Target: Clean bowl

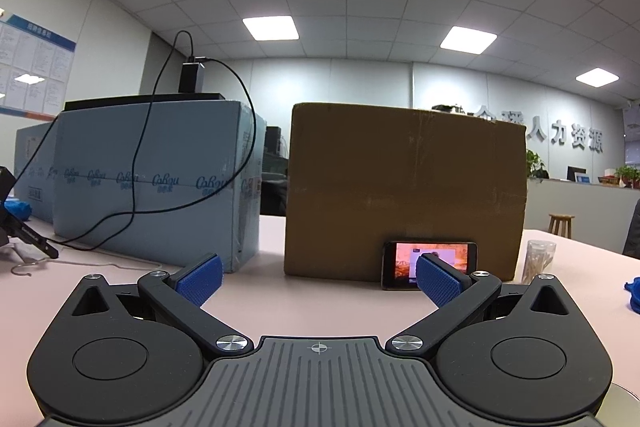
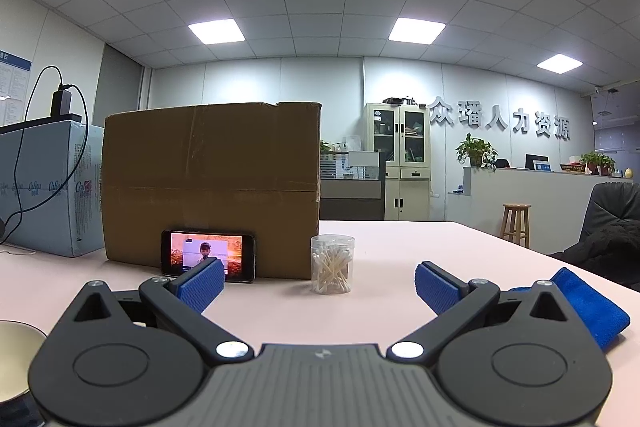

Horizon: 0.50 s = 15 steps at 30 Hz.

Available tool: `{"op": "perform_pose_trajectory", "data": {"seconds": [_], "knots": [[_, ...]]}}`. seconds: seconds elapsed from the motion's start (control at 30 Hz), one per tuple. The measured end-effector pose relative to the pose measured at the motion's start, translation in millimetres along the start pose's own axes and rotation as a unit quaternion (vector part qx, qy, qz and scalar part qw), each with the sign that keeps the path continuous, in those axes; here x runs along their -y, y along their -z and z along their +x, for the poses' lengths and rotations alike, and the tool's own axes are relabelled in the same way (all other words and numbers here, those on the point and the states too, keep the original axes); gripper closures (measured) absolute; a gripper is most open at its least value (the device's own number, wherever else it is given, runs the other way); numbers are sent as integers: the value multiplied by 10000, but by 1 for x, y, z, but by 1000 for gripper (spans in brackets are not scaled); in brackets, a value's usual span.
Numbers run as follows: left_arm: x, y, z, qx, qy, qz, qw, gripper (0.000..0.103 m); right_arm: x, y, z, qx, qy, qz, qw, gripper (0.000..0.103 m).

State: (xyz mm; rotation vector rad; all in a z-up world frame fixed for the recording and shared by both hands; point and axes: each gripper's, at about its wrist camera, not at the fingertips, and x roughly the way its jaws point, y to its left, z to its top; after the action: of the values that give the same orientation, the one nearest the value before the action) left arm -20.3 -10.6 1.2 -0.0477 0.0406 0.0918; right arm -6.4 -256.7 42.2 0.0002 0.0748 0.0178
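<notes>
At the centre of your right wrist view, a brown cardboard box (image 2: 211, 187) stood on the pink table (image 2: 380, 251), with a lit phone (image 2: 208, 255) propped against its lower front. Just right of the phone you had a clear jar of cotton swabs (image 2: 332, 263). A pale blue carton (image 1: 156, 183) filled the left of your left wrist view, a black cable (image 1: 240, 99) draped over it.

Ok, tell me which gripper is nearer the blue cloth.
Right. The blue cloth lies just beside the right gripper, partly hidden behind its right finger. From the left gripper, the cloth shows only as a sliver at the far right edge of its view.
</notes>
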Motion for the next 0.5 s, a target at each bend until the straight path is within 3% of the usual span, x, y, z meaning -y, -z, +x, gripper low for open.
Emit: {"op": "perform_pose_trajectory", "data": {"seconds": [0.5], "knots": [[0,1,-1,4,15,-1,10000,0,5,1,0,3,10,37,10000,0]]}}
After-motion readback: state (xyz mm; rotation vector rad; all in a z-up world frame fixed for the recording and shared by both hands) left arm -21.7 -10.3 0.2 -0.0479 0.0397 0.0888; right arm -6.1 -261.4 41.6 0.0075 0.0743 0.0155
